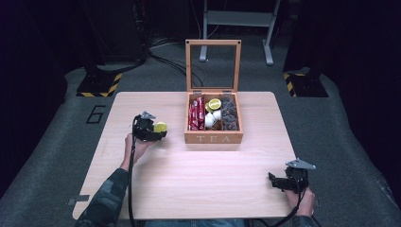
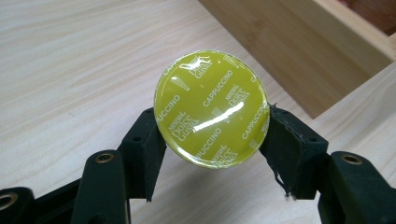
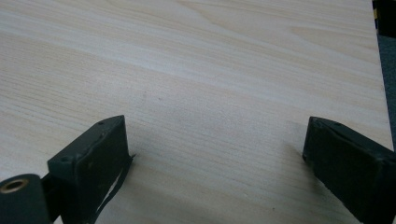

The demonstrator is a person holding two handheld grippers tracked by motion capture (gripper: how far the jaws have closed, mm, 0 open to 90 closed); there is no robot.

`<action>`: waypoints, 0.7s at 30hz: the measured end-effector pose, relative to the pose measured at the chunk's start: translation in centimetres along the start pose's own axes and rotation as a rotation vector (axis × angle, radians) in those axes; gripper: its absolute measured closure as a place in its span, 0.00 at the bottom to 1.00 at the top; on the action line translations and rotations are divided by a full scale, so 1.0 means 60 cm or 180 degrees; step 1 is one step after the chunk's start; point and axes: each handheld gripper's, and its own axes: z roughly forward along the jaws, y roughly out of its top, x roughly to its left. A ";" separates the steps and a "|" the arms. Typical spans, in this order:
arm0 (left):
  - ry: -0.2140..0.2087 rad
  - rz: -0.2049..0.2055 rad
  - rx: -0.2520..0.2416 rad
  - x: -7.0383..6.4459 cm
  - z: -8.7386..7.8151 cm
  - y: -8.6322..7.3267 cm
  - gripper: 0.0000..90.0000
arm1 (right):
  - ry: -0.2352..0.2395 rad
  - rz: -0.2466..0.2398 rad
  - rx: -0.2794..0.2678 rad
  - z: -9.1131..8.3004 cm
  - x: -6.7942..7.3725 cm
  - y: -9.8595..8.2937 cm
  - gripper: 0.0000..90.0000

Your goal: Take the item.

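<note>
Firstly, from the high view, the light wooden bench (image 1: 198, 175) carries an open wooden box with the word TEA on its front wall (image 1: 213, 138), its glass-framed lid (image 1: 213, 66) standing upright behind. Inside the box I see red sachets (image 1: 196, 113) in the left compartment, white and yellow-green capsules (image 1: 212, 112) in the middle one, and dark grey pieces (image 1: 229, 113) in the right one. The left tool (image 1: 158, 130), held by the person's left hand (image 1: 134, 144), is just left of the box and grips a round yellow-green coffee capsule (image 1: 160, 126). The right tool (image 1: 274, 179) is near the front right corner of the bench, well apart from the box.

Next, in the left gripper view, the capsule (image 2: 211, 109) sits between the two black jaws, which press on its left and right edges. Its shiny foil top carries the printed word CAPPUCCINO. It is held above the bench (image 2: 70, 70), and the side wall of the box (image 2: 299, 51) is near, at the upper right.

Finally, in the right gripper view, the jaws of the right tool (image 3: 215, 144) stand wide apart with nothing between them, over the bare bench (image 3: 210, 70).
</note>
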 end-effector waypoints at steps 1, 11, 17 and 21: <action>0.0000 0.0000 0.0000 0.000 0.000 0.000 0.45 | 0.0000 0.0000 0.0000 0.000 0.000 0.000 0.07; -0.0019 -0.0190 0.0131 0.011 0.031 -0.025 0.45 | 0.0000 0.0001 -0.0017 0.000 0.000 0.000 0.07; -0.0012 -0.0167 0.0173 0.011 0.036 -0.025 0.45 | 0.0000 0.0001 -0.0017 0.000 0.000 0.000 0.07; 0.0017 -0.0172 0.0190 0.011 0.037 -0.025 0.45 | -0.0002 0.0003 -0.0017 0.000 0.000 0.000 0.07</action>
